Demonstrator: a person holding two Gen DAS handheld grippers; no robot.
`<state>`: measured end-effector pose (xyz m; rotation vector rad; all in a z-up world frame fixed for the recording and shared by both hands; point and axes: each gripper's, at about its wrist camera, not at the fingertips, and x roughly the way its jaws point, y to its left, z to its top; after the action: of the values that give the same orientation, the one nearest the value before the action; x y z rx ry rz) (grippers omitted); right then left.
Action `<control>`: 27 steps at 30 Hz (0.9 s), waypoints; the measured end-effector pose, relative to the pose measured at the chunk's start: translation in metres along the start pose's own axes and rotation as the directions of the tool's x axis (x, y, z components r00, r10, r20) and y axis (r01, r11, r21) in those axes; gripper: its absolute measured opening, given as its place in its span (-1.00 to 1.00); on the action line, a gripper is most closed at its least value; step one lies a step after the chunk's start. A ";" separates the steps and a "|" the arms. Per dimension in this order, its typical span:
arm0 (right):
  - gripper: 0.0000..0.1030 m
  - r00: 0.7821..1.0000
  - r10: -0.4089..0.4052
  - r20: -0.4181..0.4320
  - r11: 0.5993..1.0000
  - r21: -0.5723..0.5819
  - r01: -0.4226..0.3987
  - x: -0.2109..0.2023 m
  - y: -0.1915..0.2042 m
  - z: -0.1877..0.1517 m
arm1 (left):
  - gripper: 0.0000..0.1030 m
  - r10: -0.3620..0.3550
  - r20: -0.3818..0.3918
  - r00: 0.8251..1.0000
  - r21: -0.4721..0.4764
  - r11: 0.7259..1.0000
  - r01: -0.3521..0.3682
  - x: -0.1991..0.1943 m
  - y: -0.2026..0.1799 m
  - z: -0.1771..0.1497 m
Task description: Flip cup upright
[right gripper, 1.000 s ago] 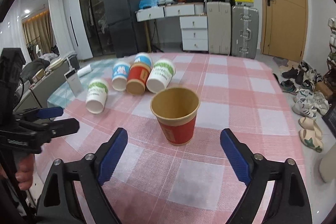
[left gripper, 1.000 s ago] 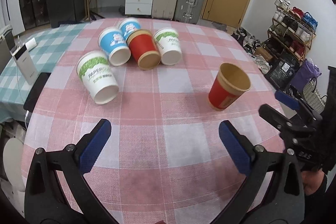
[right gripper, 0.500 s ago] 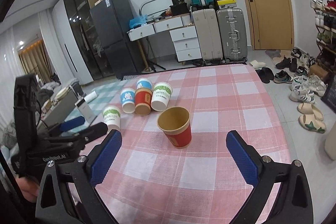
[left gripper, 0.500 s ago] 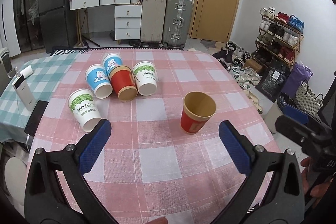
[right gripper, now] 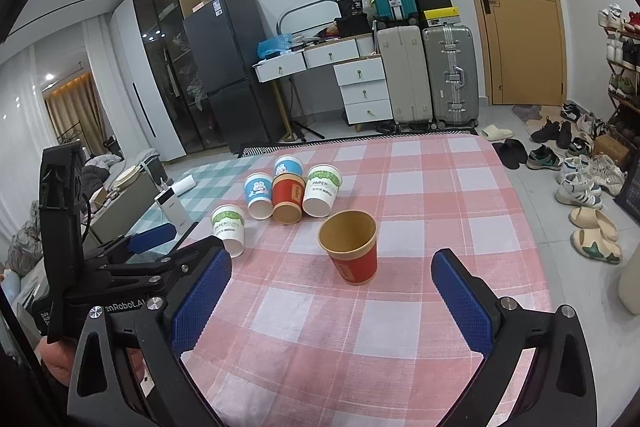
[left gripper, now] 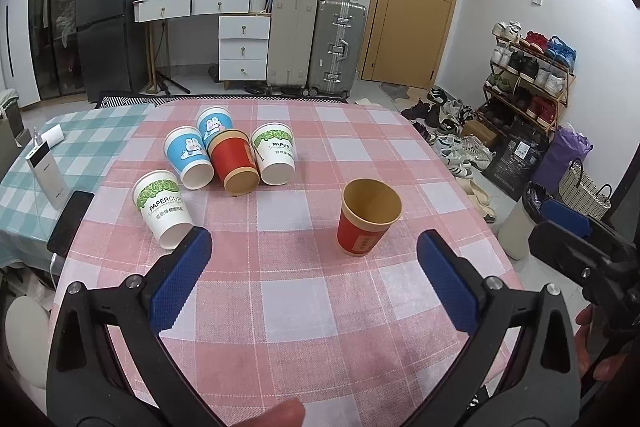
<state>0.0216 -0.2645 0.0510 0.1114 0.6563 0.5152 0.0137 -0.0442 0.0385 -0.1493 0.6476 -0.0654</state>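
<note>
"PAPERCUP" lettering on toppled white cup

Fridge, suitcases, shoe rack behind; power bank left on tbl.

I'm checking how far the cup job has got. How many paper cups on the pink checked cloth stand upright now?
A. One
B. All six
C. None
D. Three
A: only the red cup nearest the claws stands with its mouth up; the other red cup, two blue cups and two white-and-green cups lie on their sides.
</note>
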 end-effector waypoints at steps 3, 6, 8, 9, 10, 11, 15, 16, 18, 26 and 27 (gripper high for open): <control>0.98 1.000 0.000 0.000 1.000 -0.008 0.000 0.000 0.001 0.001 | 0.99 0.001 0.007 1.000 -0.001 1.000 -0.001 -0.003 0.000 -0.001; 0.98 1.000 0.002 0.000 1.000 -0.012 -0.002 0.000 0.002 0.001 | 0.99 0.000 0.010 1.000 0.001 1.000 0.000 -0.004 0.000 -0.001; 0.98 1.000 0.000 0.001 1.000 -0.013 0.000 0.000 0.001 0.001 | 0.99 -0.001 0.013 1.000 0.002 1.000 0.001 -0.005 0.000 0.000; 0.98 1.000 0.002 0.001 1.000 -0.012 -0.002 0.001 0.001 0.001 | 0.99 -0.001 0.014 1.000 0.003 1.000 0.001 -0.005 0.000 0.000; 0.98 1.000 0.001 -0.001 1.000 -0.011 -0.001 0.001 0.001 0.001 | 0.99 0.000 0.014 1.000 0.004 1.000 0.000 -0.005 0.000 0.000; 0.98 1.000 0.000 -0.002 1.000 -0.009 0.000 0.000 0.001 0.001 | 0.99 0.001 0.014 1.000 0.006 1.000 -0.001 -0.006 -0.001 0.000; 0.98 1.000 -0.001 -0.003 1.000 -0.009 0.001 0.000 0.001 0.001 | 0.99 -0.001 0.017 1.000 0.005 1.000 0.001 -0.007 -0.002 0.002; 0.98 1.000 -0.001 -0.004 1.000 -0.009 0.001 0.000 0.001 0.001 | 0.99 0.000 0.016 1.000 0.005 1.000 0.000 -0.007 -0.002 0.002; 0.98 1.000 -0.001 -0.003 1.000 -0.009 0.001 0.000 0.001 0.001 | 0.99 -0.004 0.017 1.000 0.005 1.000 0.003 -0.008 -0.002 0.002; 0.98 1.000 -0.003 -0.007 1.000 -0.009 0.003 0.000 0.000 0.000 | 0.99 -0.003 0.017 1.000 0.005 1.000 0.003 -0.008 -0.003 0.002; 0.98 1.000 -0.004 -0.007 1.000 -0.008 0.004 0.000 0.000 0.000 | 0.99 -0.001 0.018 1.000 0.006 1.000 0.001 -0.008 -0.003 0.002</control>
<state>0.0213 -0.2643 0.0514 0.1006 0.6606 0.5150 0.0087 -0.0462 0.0453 -0.1447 0.6296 -0.0671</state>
